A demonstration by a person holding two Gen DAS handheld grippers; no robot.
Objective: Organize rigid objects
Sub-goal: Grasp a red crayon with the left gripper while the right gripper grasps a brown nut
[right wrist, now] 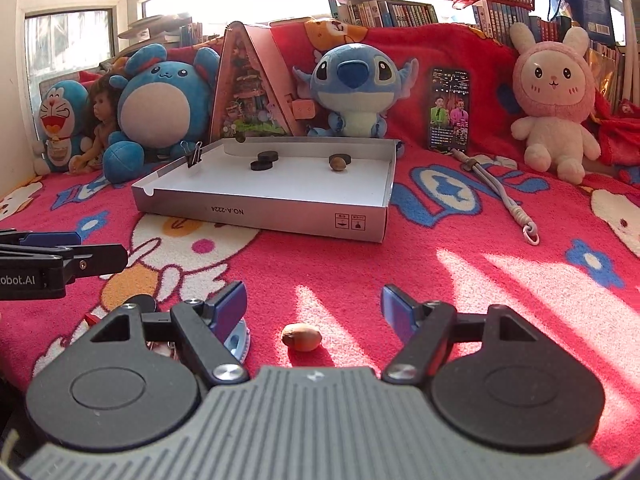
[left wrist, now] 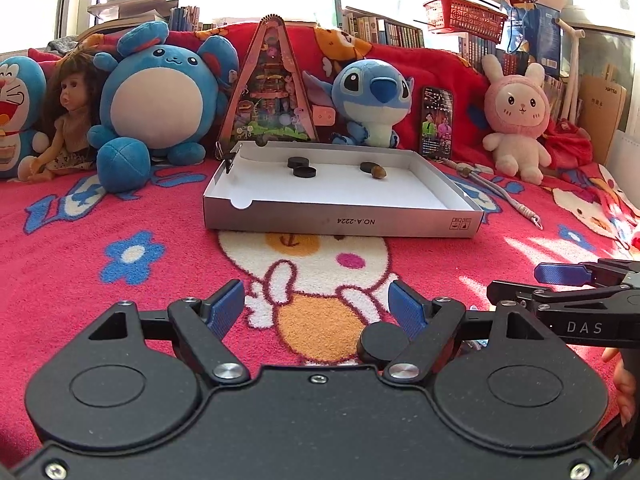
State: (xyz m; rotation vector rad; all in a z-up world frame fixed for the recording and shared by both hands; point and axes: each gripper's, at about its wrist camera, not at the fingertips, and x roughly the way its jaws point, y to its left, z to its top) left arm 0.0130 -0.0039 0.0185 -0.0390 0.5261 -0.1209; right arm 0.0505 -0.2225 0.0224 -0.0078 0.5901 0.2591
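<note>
Both sets of jaws stand wide apart right now, gripping nothing. On my right gripper point(right wrist: 314, 306) the nut point(right wrist: 301, 337) sits on the blanket point(right wrist: 460, 280) just short of the open jaws, roughly centred between them. On my left gripper point(left wrist: 316, 304) a black disc point(left wrist: 382, 342) lies close in against the right-hand finger point(left wrist: 404, 308), partly tucked under the linkage.

Risks as I read them: that nut looks rounded and the plush pile is soft, so an off-centre close could squirt it sideways or press it into the fabric. The disc is flat and low; I'd likely scrape blanket before getting under its edge, and the finger could shove it away. My two grippers are also near each other, so reaching together could clash them.

The box point(right wrist: 260, 220) lies well ahead of both jaws, already holding two more discs point(right wrist: 264, 161) and another nut point(right wrist: 338, 163); a binder clip point(right wrist: 194, 154) on its left wall could snag.

Readable writing: "NO.A-2224" upside down on the box front, "DAS" on the right gripper's body, "obot.AI" on the left one's.
</note>
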